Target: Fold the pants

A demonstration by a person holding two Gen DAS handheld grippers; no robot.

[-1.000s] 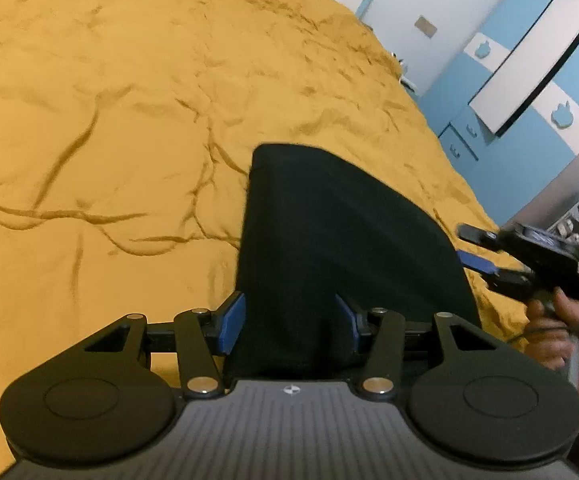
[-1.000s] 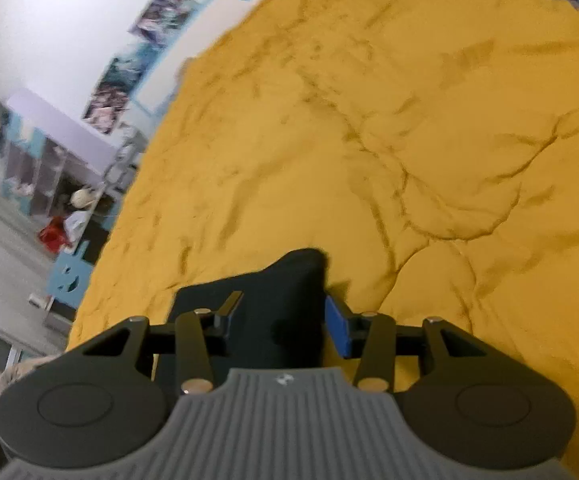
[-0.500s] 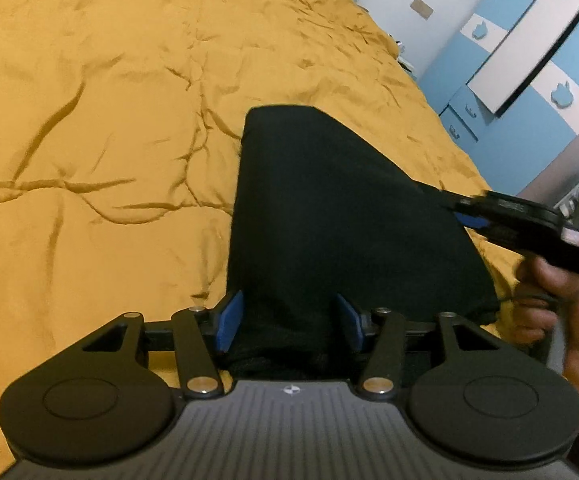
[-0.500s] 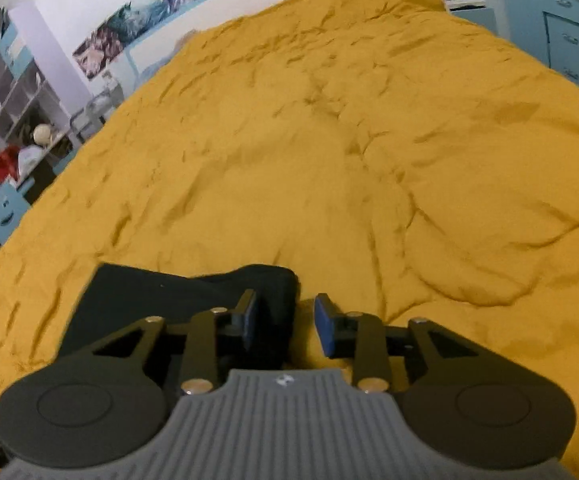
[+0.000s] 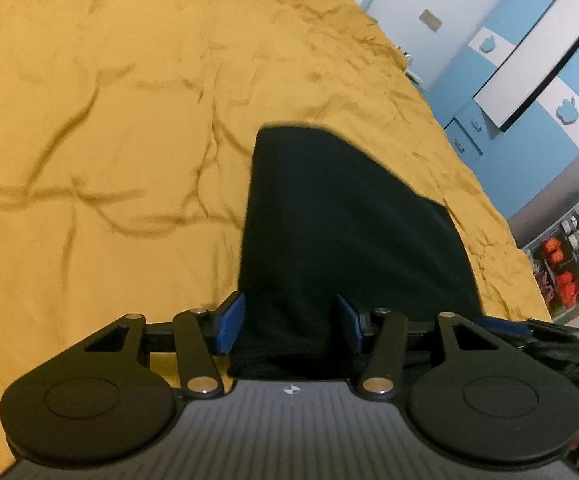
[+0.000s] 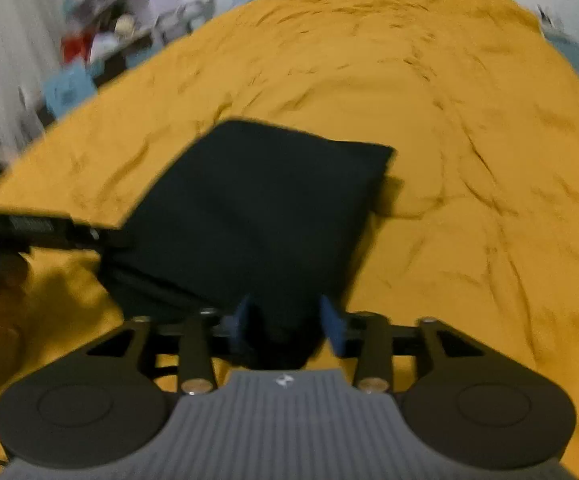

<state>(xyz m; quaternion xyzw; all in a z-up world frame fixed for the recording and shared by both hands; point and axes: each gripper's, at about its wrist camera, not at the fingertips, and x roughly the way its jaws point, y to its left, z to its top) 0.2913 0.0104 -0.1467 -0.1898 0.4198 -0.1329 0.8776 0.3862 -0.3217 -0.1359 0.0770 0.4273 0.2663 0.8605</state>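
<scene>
The black pants (image 5: 341,216) lie folded into a flat block on the yellow bedspread (image 5: 109,120). My left gripper (image 5: 289,328) is open, its blue pads on either side of the near left corner of the cloth. In the right wrist view the pants (image 6: 257,208) show as a dark rectangle. My right gripper (image 6: 287,330) is open, straddling the near right corner. The left gripper (image 6: 49,232) shows at the left edge there; the right gripper's tip (image 5: 529,330) shows low right in the left view.
Blue and white wardrobe doors (image 5: 529,68) stand beyond the bed's right side. Shelves with small items (image 5: 569,264) are at the lower right. Cluttered furniture (image 6: 101,40) stands past the bed's far left edge.
Both grippers have drawn back toward the near edge of the pants. The right gripper swung round so that the whole folded block now lies in front of it.
</scene>
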